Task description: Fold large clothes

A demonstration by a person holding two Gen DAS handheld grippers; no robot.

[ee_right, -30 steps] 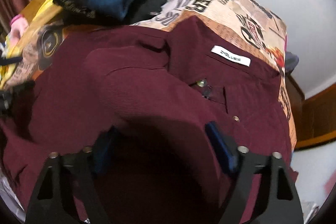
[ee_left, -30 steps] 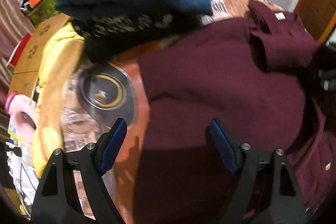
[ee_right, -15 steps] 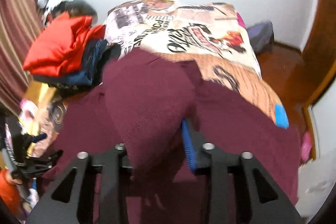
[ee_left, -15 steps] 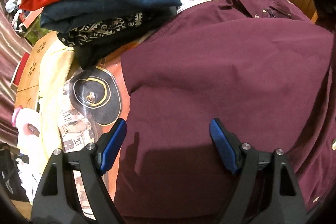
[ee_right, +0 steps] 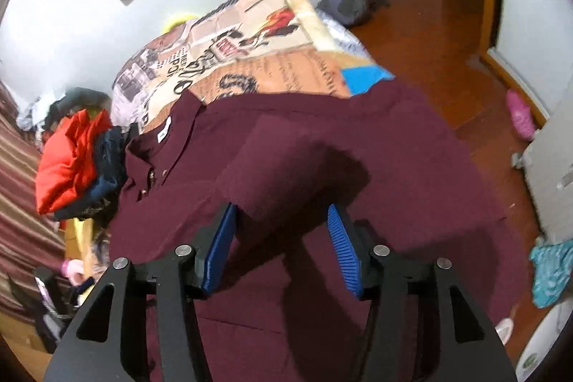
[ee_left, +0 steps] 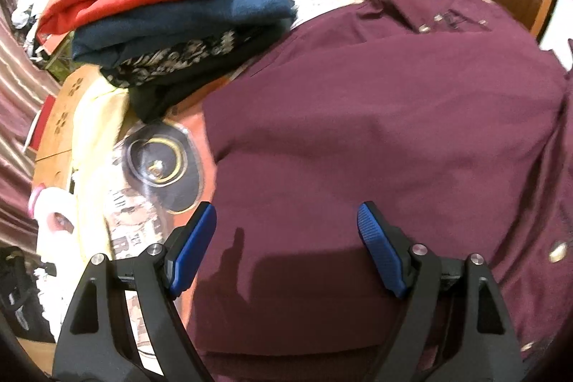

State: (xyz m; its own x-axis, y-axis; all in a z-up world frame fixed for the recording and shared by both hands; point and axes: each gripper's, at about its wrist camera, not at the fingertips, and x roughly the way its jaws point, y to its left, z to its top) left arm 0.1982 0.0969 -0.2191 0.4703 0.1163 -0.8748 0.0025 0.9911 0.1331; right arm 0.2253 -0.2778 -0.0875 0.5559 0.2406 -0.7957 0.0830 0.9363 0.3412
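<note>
Over maroon shirt | left gripper angled down, fingers apart, empty | right gripper fingers opening around sleeve

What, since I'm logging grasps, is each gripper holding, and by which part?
Left gripper: nothing; open over the shirt. Right gripper: jaws opening; the sleeve end lies between its fingers, apparently not pinched.
</note>
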